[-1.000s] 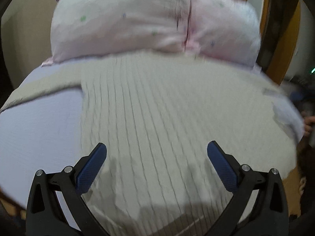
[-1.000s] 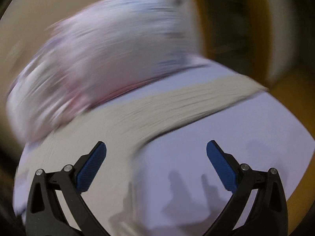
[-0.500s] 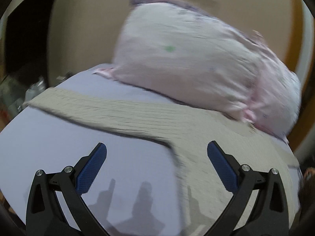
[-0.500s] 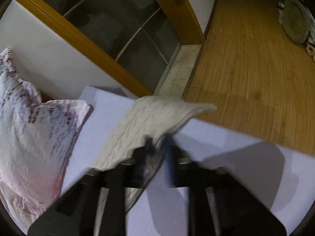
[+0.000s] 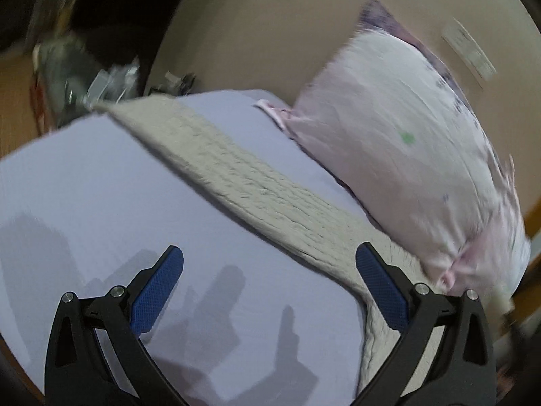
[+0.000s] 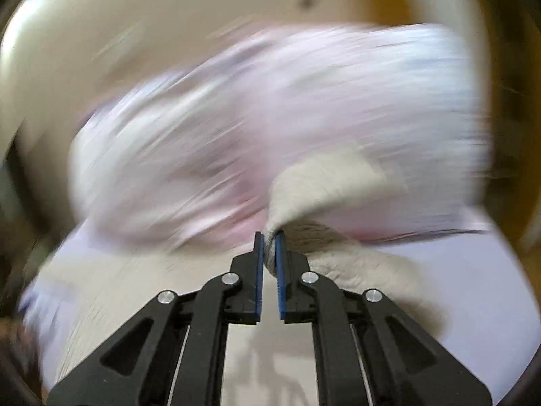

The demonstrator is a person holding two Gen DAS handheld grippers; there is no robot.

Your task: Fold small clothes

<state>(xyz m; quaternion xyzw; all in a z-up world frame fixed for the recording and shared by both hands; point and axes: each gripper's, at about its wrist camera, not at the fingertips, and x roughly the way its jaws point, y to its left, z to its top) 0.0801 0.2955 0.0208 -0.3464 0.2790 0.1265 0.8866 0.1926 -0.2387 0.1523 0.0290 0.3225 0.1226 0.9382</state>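
Note:
A cream cable-knit sweater lies on a lavender bed sheet (image 5: 84, 182). In the left wrist view one long sleeve (image 5: 243, 176) stretches from the far left corner toward the body at the lower right. My left gripper (image 5: 268, 270) is open and empty, hovering above the sheet just in front of that sleeve. In the right wrist view my right gripper (image 6: 268, 240) is shut on the end of the other sleeve (image 6: 324, 182), which is lifted off the bed; the sweater body (image 6: 135, 291) lies below. That view is motion-blurred.
A pink floral pillow (image 5: 405, 142) lies at the head of the bed, just behind the sweater; it also shows in the right wrist view (image 6: 270, 108). A beige wall (image 5: 270, 27) is behind it. Clutter (image 5: 84, 77) sits beyond the bed's far left corner.
My right gripper has closed on the sleeve end and swung it from the bed edge toward the pillow. My left gripper has swung left from over the sweater body to the left sleeve, staying open.

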